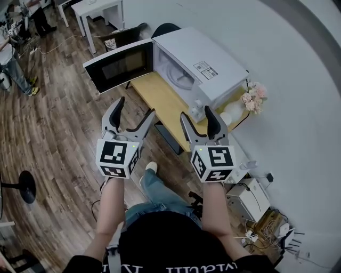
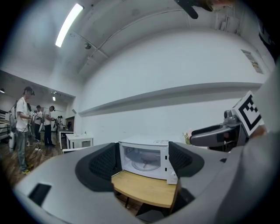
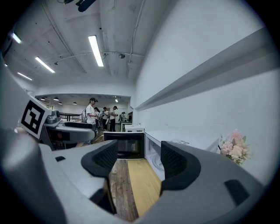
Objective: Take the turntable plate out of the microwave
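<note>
A white microwave (image 1: 205, 58) stands on a wooden table (image 1: 160, 101) with its door (image 1: 118, 66) swung open to the left. The glass turntable plate (image 1: 179, 75) lies inside the cavity. In the left gripper view the plate (image 2: 143, 164) shows between the two jaws, well beyond them. My left gripper (image 1: 135, 108) and right gripper (image 1: 196, 113) hover side by side short of the table's near edge. Both are open and hold nothing. The right gripper view looks along the table past the door (image 3: 127, 148) and the cavity opening (image 3: 155, 161).
Pink flowers (image 1: 253, 96) and a white vase stand on the table to the microwave's right. A white desk (image 1: 99, 10) and several people (image 1: 16, 58) are at the far left. Cables and a power strip (image 1: 269, 224) lie on the floor at right.
</note>
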### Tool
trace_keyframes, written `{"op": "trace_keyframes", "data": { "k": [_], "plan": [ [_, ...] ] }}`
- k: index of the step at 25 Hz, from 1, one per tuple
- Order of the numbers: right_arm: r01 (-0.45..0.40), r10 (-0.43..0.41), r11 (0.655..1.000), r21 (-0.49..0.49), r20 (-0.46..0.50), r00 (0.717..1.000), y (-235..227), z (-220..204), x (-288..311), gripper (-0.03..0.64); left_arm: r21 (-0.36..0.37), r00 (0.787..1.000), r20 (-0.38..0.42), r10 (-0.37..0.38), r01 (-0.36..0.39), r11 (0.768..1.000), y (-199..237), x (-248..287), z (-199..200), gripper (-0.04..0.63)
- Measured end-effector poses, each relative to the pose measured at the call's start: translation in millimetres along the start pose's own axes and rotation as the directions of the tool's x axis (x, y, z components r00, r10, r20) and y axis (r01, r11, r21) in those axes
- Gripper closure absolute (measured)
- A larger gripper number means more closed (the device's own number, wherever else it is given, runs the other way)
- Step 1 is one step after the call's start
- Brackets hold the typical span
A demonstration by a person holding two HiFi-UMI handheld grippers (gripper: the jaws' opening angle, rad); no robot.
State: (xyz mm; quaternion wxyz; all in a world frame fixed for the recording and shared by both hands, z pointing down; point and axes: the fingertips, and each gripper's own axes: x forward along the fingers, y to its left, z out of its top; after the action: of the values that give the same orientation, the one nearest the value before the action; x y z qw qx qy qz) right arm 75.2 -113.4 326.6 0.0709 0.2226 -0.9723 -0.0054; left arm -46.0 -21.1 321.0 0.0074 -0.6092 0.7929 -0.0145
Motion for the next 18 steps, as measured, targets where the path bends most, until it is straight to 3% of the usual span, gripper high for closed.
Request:
{"op": "trace_keyframes", "data": {
  "k": [12, 18],
  "plan": [
    [0.182, -0.183, 0.983, 0.021, 0.056, 0.982, -66.7, 35.6, 102.2, 0.342, 0.005, 0.994, -0.03, -0.101, 0.101, 0.995, 70.3, 130.7, 5.2, 0.21],
    [0.207, -0.208, 0.978, 0.036, 0.045, 0.977, -81.0, 32.4, 135.5, 0.331, -0.006, 0.986, -0.07, -0.15, 0.15, 0.989, 83.9, 171.0, -10.5, 0.21]
  ]
}}
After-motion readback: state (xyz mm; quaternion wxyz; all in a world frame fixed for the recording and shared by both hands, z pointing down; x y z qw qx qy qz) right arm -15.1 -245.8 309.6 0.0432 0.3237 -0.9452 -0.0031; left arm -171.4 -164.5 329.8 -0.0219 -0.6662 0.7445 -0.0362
